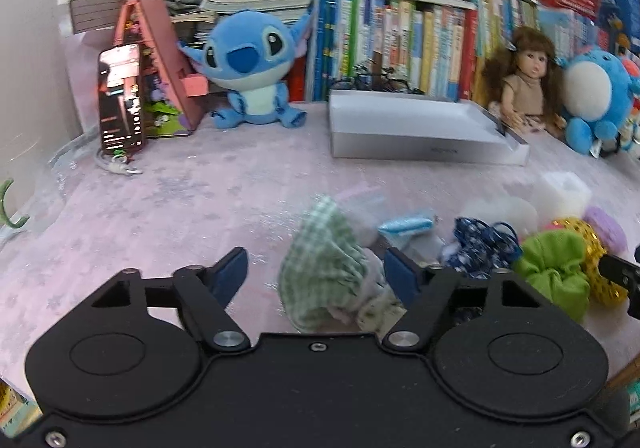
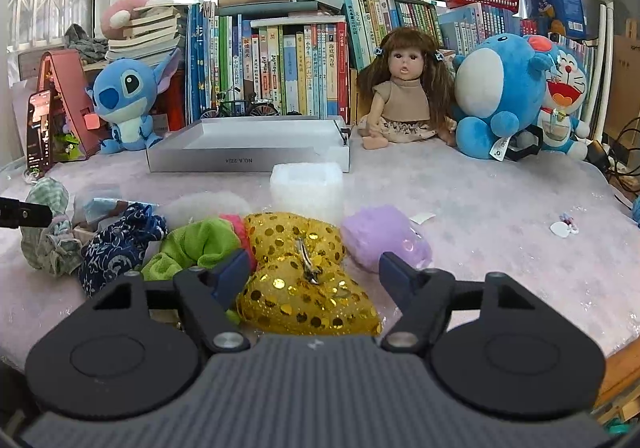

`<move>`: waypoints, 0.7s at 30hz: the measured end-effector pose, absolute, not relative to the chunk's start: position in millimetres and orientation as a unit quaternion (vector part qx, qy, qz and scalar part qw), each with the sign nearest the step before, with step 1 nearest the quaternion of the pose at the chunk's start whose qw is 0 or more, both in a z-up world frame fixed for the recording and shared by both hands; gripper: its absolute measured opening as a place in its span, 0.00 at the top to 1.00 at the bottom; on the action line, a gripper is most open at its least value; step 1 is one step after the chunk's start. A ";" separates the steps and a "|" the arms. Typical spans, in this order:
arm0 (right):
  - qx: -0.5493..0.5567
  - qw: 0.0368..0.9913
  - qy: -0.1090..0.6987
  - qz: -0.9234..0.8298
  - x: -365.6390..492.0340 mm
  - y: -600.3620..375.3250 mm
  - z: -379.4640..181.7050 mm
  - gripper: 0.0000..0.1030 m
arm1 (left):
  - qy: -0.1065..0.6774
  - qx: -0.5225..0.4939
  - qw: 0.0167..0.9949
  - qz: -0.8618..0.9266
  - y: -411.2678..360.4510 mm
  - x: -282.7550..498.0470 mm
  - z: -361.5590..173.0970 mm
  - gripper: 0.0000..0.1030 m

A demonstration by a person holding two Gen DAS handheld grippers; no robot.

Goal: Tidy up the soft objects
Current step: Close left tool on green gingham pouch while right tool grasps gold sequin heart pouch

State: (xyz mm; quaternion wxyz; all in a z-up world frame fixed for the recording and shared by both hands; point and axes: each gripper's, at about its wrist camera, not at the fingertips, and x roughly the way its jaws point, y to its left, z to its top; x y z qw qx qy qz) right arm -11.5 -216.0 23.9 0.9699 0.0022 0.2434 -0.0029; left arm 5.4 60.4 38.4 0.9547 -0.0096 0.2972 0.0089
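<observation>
Green-and-white checked fabric, a gathered scrunchie [image 1: 324, 268], stands bunched between the blue pads of the left gripper [image 1: 316, 272]. It leans against the right-hand pad and sits clear of the left-hand one, so the jaws are partly closed around it but not yet clamped; no firm hold is visible.

The right gripper [image 2: 312, 274] straddles a gold sequinned bow [image 2: 304, 272], whose metal clip faces up. Its left pad touches the bow's edge and its right pad stands apart, so this one is also unclenched around its target.

Both pieces belong to a loose heap of soft accessories lying just ahead of the grippers on a pink tablecloth [image 2: 500, 215]: a navy patterned scrunchie [image 2: 120, 244], a lime green scrunchie [image 2: 196, 244] and a lilac fuzzy piece [image 2: 380, 236]. Beyond the heap, well ahead of both grippers, an empty grey box lid [image 2: 248, 155] sits open, probably the place meant to collect them.
</observation>
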 end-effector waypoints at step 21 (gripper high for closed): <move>0.018 0.961 0.275 -0.002 3.8 -211.7 8.7 0.29 | 0.303 -0.062 0.951 0.010 68.7 24.0 22.7 0.46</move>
